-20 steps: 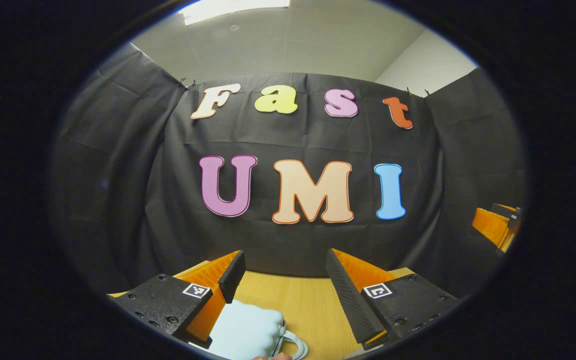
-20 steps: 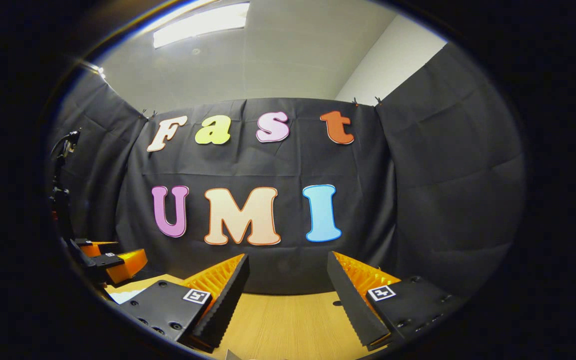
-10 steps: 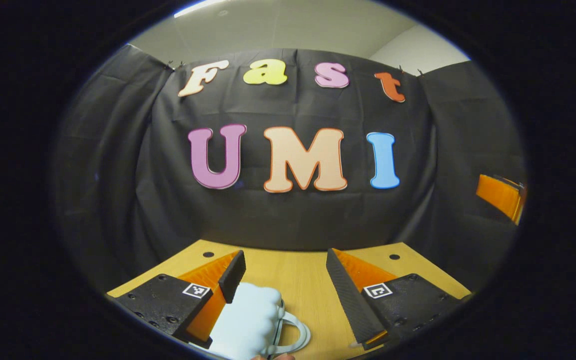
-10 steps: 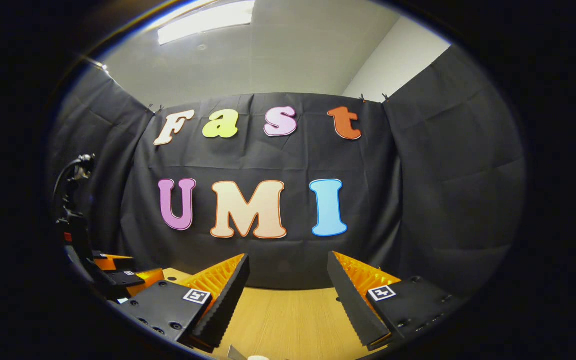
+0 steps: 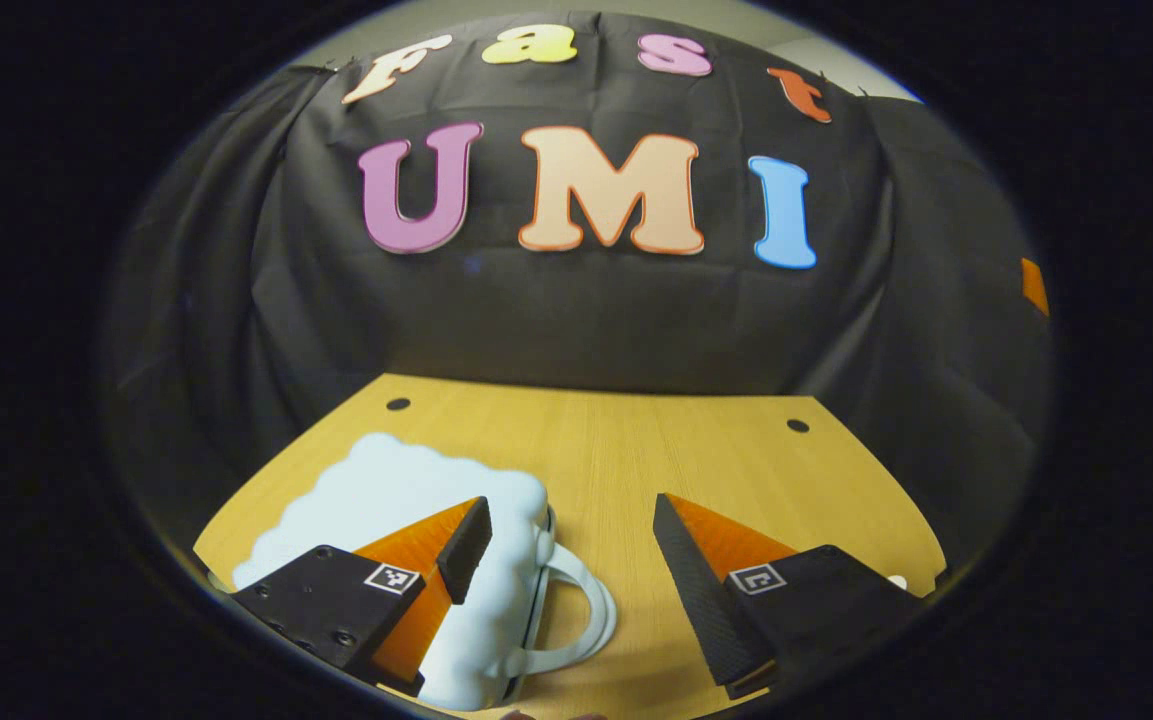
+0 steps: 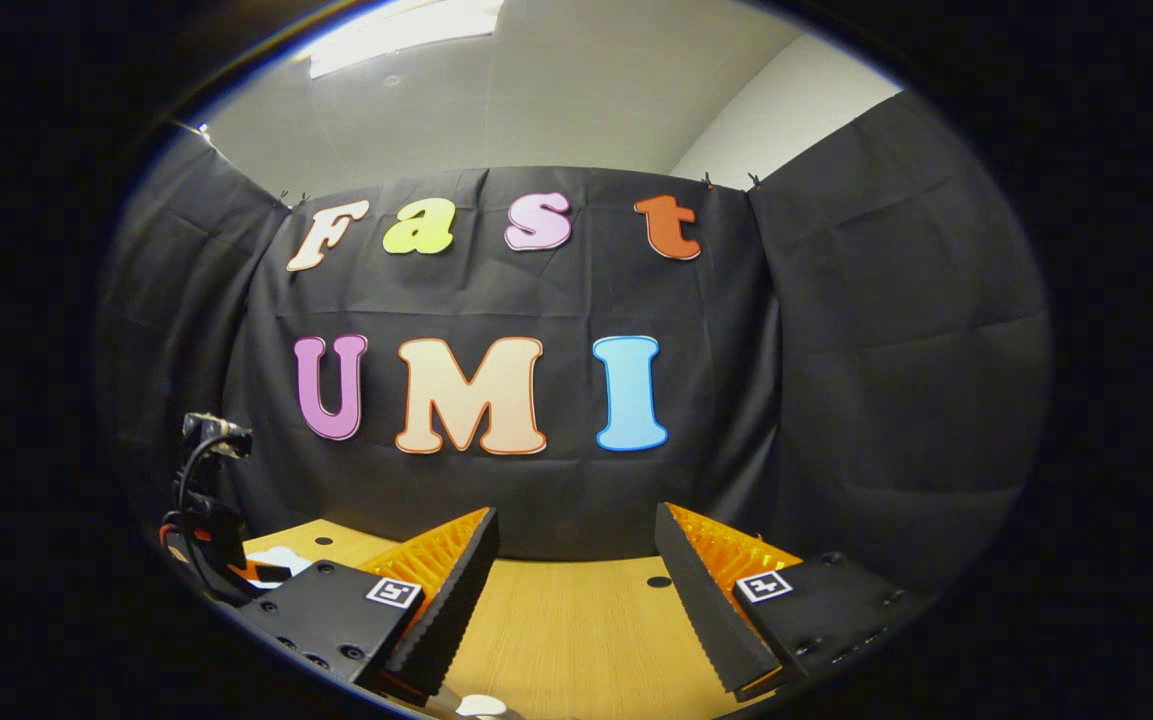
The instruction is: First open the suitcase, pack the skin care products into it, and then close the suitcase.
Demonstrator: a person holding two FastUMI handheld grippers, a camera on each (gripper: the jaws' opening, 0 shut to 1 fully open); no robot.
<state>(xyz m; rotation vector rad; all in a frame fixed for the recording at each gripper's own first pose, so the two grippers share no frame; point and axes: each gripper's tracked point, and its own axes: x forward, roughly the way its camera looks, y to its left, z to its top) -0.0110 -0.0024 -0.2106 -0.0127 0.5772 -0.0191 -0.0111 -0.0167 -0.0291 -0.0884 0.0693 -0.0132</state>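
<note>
Left gripper spread wide above pale-blue suitcase handle; right gripper released; off-centre approach risks shoving suitcase across desk

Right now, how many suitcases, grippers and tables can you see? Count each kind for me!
Suitcases: 1, the pale blue, cloud-shaped suitcase with a white handle.
Grippers: 2, the left gripper and the right gripper, both open.
Tables: 1, the wooden table.
Total: 4.
</note>
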